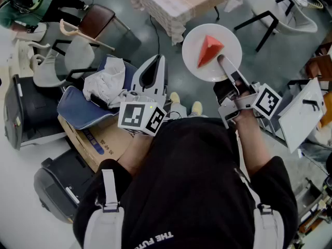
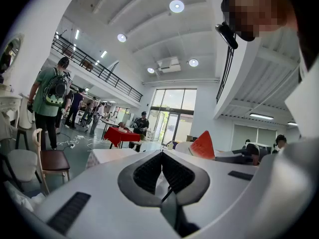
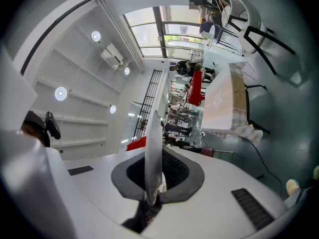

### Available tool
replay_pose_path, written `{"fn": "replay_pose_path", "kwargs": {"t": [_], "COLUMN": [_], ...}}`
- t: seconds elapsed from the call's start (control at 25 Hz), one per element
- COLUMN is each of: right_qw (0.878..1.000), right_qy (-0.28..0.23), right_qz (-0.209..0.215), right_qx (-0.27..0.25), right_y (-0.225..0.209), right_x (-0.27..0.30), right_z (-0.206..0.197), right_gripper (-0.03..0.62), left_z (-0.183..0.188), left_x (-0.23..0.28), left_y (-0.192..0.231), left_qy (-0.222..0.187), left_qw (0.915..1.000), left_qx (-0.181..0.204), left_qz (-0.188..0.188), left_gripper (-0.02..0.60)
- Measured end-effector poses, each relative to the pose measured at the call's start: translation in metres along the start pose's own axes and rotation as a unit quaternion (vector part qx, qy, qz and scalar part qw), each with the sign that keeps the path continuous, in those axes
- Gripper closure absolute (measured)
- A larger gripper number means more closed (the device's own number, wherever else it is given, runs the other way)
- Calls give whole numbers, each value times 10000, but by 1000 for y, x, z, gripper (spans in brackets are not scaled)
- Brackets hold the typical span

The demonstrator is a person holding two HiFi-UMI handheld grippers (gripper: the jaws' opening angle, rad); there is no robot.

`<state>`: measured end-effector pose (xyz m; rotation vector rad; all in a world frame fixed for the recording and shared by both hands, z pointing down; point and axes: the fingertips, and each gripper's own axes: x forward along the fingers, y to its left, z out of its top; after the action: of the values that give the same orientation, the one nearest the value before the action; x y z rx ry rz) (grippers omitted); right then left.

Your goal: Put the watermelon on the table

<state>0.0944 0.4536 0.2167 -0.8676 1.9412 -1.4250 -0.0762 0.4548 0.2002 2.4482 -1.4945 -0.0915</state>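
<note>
Grey floor point(image 1: 124, 35), right tongs point(image 1: 224, 64) level, clamped on plate point(image 1: 194, 69); left tongs point(image 1: 154, 61) together, empty

Right gripper view: plate point(image 3: 152, 148) stands edge-on and hides most of the watermelon point(image 3: 135, 143); only a red sliver shows. Head view: table point(image 1: 176, 7) cut off by top edge. Left gripper view: distant people point(image 2: 94, 111) too small to tell apart

Plate point(image 1: 193, 41): smooth, glossy, possibly plastic. Watermelon slice point(image 1: 209, 50): matt. Left gripper point(image 2: 162, 156): matt plastic shell, ribbed rubbery pads point(image 2: 148, 172).
</note>
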Motion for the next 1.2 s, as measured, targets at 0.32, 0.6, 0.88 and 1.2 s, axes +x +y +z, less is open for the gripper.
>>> {"fn": "replay_pose_path", "kwargs": {"t": [0.32, 0.6, 0.88, 1.2], "right_qw": [9999, 9999, 9998, 9998], "right_qy": [-48, -67, -117, -76], "right_qz": [99, 139, 148, 175], "right_qx": [-30, 5, 35, 65], "right_y": [1, 0, -2, -4], "right_x": [-17, -32, -33, -36], "right_z": [12, 24, 25, 25], "right_gripper": [576, 576, 576, 576], "left_z": [0, 0, 1, -2], "left_x": [-6, -7, -9, -5], "left_y": [-15, -31, -27, -34], "left_qy": [-121, -202, -218, -155], "left_qw": [9999, 9997, 9996, 9997], "left_qx": [100, 124, 155, 189], "left_qz": [54, 82, 104, 98], "left_gripper": [571, 571, 571, 571]}}
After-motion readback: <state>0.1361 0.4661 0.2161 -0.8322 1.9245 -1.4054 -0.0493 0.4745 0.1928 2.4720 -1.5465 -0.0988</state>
